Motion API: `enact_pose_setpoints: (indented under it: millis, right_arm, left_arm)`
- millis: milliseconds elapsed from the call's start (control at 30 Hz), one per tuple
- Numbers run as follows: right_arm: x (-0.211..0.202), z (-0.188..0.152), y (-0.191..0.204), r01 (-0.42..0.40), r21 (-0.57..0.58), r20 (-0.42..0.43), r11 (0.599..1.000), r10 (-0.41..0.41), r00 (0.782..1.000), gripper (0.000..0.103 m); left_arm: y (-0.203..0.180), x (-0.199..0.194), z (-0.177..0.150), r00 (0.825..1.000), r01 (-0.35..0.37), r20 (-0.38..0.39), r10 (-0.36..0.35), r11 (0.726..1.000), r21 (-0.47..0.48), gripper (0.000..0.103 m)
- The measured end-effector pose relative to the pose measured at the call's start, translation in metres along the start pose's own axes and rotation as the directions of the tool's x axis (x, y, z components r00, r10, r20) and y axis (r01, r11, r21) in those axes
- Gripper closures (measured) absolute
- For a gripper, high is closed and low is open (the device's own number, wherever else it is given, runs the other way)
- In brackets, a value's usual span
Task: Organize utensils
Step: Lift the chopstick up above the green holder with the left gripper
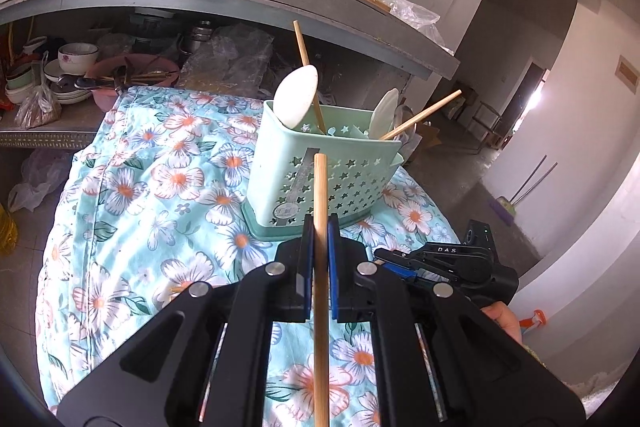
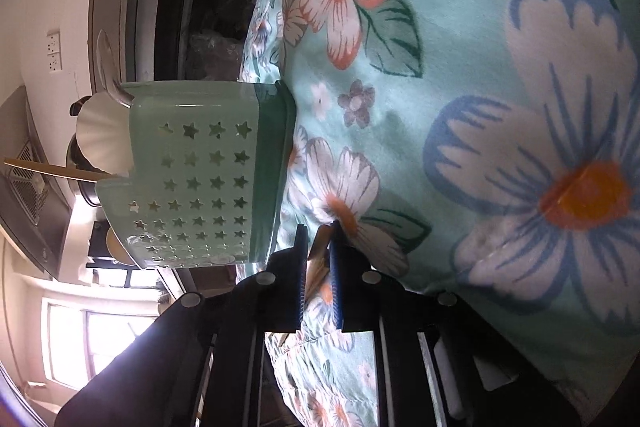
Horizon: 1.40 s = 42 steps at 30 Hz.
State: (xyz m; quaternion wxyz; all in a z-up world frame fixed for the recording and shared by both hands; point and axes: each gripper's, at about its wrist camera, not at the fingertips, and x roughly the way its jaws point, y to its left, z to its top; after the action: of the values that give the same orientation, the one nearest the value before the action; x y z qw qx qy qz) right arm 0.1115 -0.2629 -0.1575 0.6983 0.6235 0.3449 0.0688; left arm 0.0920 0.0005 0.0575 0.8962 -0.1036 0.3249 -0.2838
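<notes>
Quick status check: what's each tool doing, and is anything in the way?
Left tool shut on a wooden chopstick, upright before the green holder. Right tool shut on a wooden piece at the floral cloth. Nothing blocking the holder.

Chopstick lower end cut by frame edge; utensil holder interior hidden behind wall.

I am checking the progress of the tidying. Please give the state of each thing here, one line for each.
Left gripper: shut on a wooden chopstick, held upright.
Right gripper: shut on a thin wooden piece, low at the floral cloth.
Green holder: upright on the cloth, with utensils inside.
White spoon: in the holder, bowl end up.
Two chopsticks: in the holder, leaning.
</notes>
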Motion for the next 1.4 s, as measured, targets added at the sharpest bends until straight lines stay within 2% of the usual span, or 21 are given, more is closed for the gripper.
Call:
enact_pose_setpoints:
  millis: [167, 333, 567, 800, 1033, 1233, 1333, 1400]
  right_arm:
    - [-0.02, -0.004, 0.011, -0.009, -0.053, 0.05, 0.999, 0.012, 0.999, 0.093]
    - [-0.051, -0.01, 0.041, -0.028, -0.184, 0.111, 0.982, 0.049, 0.993, 0.095]
    - [-0.107, -0.022, 0.099, -0.005, -0.415, 0.237, 0.91, 0.113, 0.965, 0.096]
    - [-0.14, -0.032, 0.132, 0.049, -0.541, 0.313, 0.84, 0.146, 0.939, 0.096]
    - [-0.156, -0.05, 0.147, 0.112, -0.618, 0.367, 0.778, 0.159, 0.916, 0.096]
    - [-0.171, -0.059, 0.156, 0.167, -0.65, 0.42, 0.741, 0.168, 0.892, 0.096]
    - [-0.172, -0.06, 0.157, 0.177, -0.654, 0.425, 0.736, 0.164, 0.89, 0.096]
    - [-0.17, -0.059, 0.155, 0.176, -0.653, 0.418, 0.737, 0.157, 0.895, 0.096]
  left_arm:
    - [0.007, -0.006, 0.0, 1.0, -0.003, 0.021, 0.003, 1.0, -0.009, 0.098]
    - [0.011, -0.008, 0.001, 1.0, -0.012, 0.027, 0.012, 1.0, -0.024, 0.098]
    - [0.01, -0.012, 0.002, 0.999, -0.022, 0.043, 0.023, 0.999, -0.025, 0.098]
    - [0.007, -0.017, 0.007, 0.997, -0.013, 0.081, 0.015, 1.0, -0.025, 0.098]
    - [-0.003, -0.029, 0.019, 0.981, 0.019, 0.191, -0.017, 1.0, -0.006, 0.098]
    - [-0.007, -0.025, 0.026, 0.956, 0.053, 0.291, -0.044, 0.998, -0.024, 0.098]
    - [-0.007, -0.015, 0.02, 0.934, 0.022, 0.357, -0.015, 1.0, -0.015, 0.098]
    - [-0.004, -0.002, 0.015, 0.933, -0.02, 0.36, 0.025, 1.0, -0.018, 0.098]
